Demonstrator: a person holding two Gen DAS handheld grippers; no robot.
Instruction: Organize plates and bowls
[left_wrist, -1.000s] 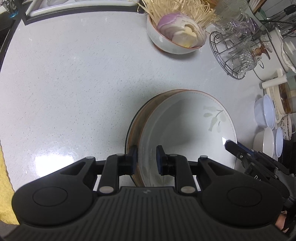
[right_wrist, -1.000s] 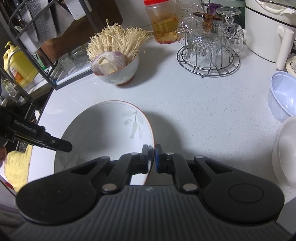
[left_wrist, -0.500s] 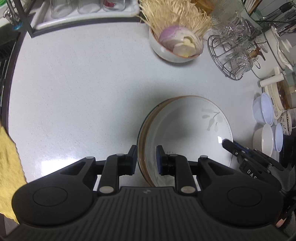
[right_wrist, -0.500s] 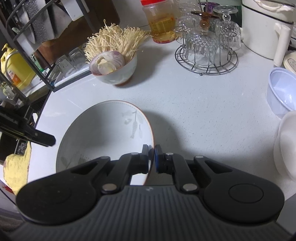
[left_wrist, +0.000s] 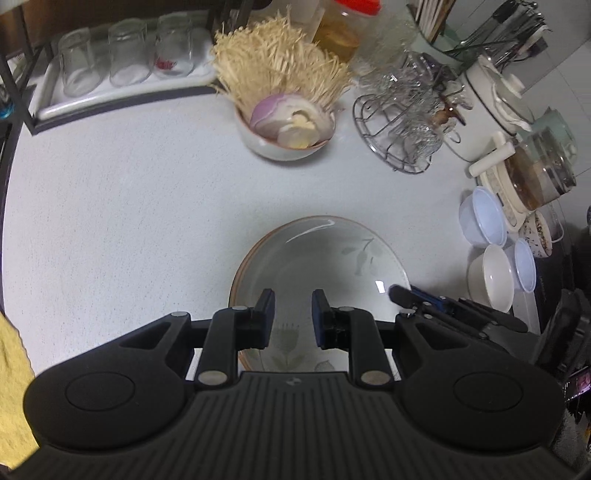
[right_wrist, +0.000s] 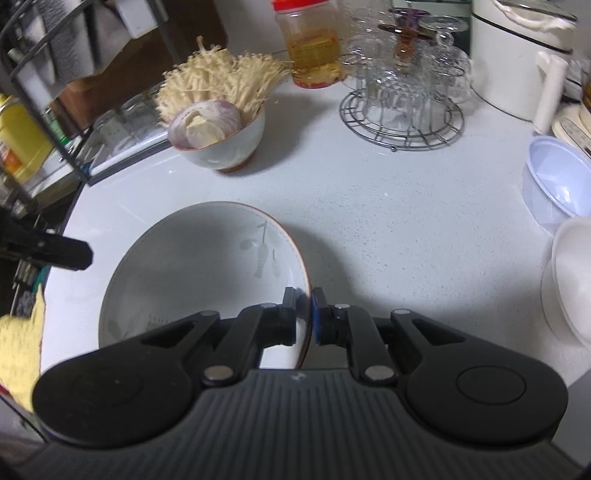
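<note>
Yellow cloth: hangs at the far left edge of the counter, well apart from the dishes.
Glass tray: at the back left, three clear tumblers standing mouth down in a row on it.
Counter: pale and speckled, bare across its left half.
Left gripper: hovers over the near edge of the plate stack, fingers parted with a clear gap; nothing sits between the pads, and they touch no rim.
Mushroom bowl: behind the stack, holding enoki mushrooms and a cut purple onion.
Plate stack: in the middle of the counter near its front edge; the top plate is white with a brown rim and a grey leaf print, and brown rims of others show just under its left side.
Right gripper: at the stack's right rim, jaws opening; the top plate's rim stands between the pads, and a sliver of space shows on either side of it.
Wire rack: behind and right, loaded with upturned cut-glass cups.
Small bowls: clustered at the right edge, pale blue and white ones, just beside each other.
</note>
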